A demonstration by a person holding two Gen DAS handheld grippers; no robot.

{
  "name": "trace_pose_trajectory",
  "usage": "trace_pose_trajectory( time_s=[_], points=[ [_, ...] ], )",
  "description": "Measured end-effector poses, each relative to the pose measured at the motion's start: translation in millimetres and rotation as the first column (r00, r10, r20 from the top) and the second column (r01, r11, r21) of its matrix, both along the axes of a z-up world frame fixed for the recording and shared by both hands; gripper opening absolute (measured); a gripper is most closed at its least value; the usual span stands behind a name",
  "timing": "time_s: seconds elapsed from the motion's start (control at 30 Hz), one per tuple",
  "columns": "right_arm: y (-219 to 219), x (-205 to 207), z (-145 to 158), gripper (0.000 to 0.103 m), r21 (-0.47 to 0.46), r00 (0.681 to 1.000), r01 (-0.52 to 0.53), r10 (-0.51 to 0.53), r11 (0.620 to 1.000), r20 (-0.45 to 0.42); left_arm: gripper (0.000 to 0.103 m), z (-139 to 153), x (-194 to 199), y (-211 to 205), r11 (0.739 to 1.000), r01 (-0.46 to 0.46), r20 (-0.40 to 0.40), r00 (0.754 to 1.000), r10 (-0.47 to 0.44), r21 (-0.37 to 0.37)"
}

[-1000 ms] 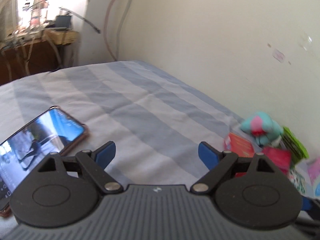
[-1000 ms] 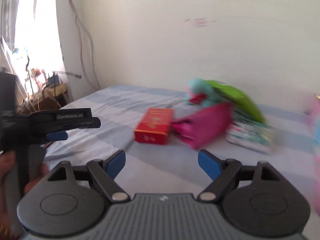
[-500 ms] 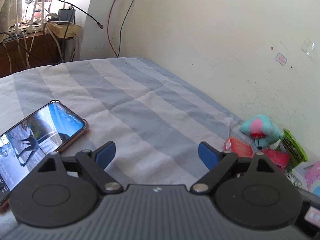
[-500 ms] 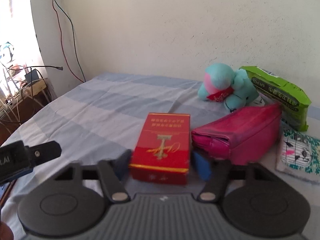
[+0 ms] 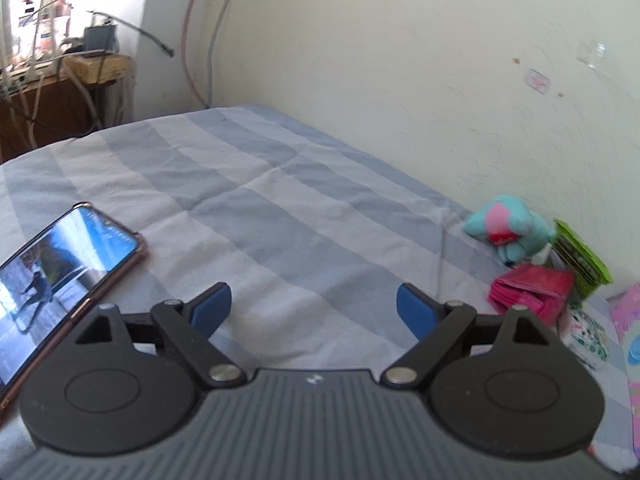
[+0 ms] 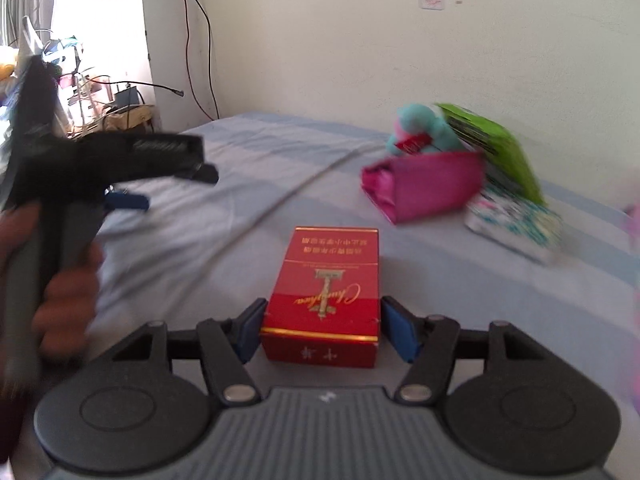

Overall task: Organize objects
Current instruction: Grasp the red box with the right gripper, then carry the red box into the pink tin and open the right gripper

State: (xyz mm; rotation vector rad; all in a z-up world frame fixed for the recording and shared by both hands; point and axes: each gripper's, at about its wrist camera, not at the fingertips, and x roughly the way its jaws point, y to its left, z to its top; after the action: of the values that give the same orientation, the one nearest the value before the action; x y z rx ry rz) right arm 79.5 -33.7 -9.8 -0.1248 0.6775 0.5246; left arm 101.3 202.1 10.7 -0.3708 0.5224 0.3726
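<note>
Left wrist: left gripper [image 5: 314, 308] jaws wide, nothing between — striped bedsheet [image 5: 248, 216] below; smartphone [image 5: 52, 276] lower left, plush toy [image 5: 506, 228] at right.

Right wrist: right gripper [image 6: 320, 330] clamps red cigarette pack [image 6: 326, 296], low centre; magenta pouch [image 6: 424, 184] upper right.

Phone [image 5: 60, 280] cut off by left edge of left wrist view. Right wrist view: pouch [image 6: 424, 184], green packet [image 6: 500, 140] and plush toy [image 6: 420, 132] motion-blurred; packet print unreadable. Pink item [image 5: 628, 344] cropped at right edge.
</note>
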Motion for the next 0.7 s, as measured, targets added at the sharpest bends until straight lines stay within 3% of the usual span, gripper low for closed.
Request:
trace_pose_trajectory(
  time_s=[0.13, 0.23, 0.53, 0.63, 0.7],
  points=[
    [-39, -33, 2, 0.061, -0.028, 0.999, 0.050, -0.050, 0.998, 0.018, 0.092, 3, 0, -17, 0.994, 0.093, 0.025, 0.995, -0.095, 0.050],
    [-63, -52, 1, 0.061, -0.034, 0.997, 0.075, -0.074, 0.997, 0.024, 0.092, 4, 0, -33, 0.976, 0.198, 0.038, 0.979, -0.201, 0.087],
    [-128, -111, 3, 0.060, -0.081, 0.997, 0.078, -0.077, 0.994, 0.017, 0.092, 5, -8, -77, 0.883, 0.390, 0.038, 0.910, -0.413, 0.261],
    [-151, -129, 5, 0.060, -0.112, 0.992, 0.125, -0.121, 0.986, 0.042, 0.092, 5, -8, -86, 0.869, 0.428, 0.008, 0.896, -0.444, 0.247],
    [-170, -137, 6, 0.067, -0.131, 0.978, 0.202, -0.193, 0.971, 0.076, 0.092, 6, -13, -95, 0.857, 0.470, 0.001, 0.877, -0.481, 0.212]
  ],
)
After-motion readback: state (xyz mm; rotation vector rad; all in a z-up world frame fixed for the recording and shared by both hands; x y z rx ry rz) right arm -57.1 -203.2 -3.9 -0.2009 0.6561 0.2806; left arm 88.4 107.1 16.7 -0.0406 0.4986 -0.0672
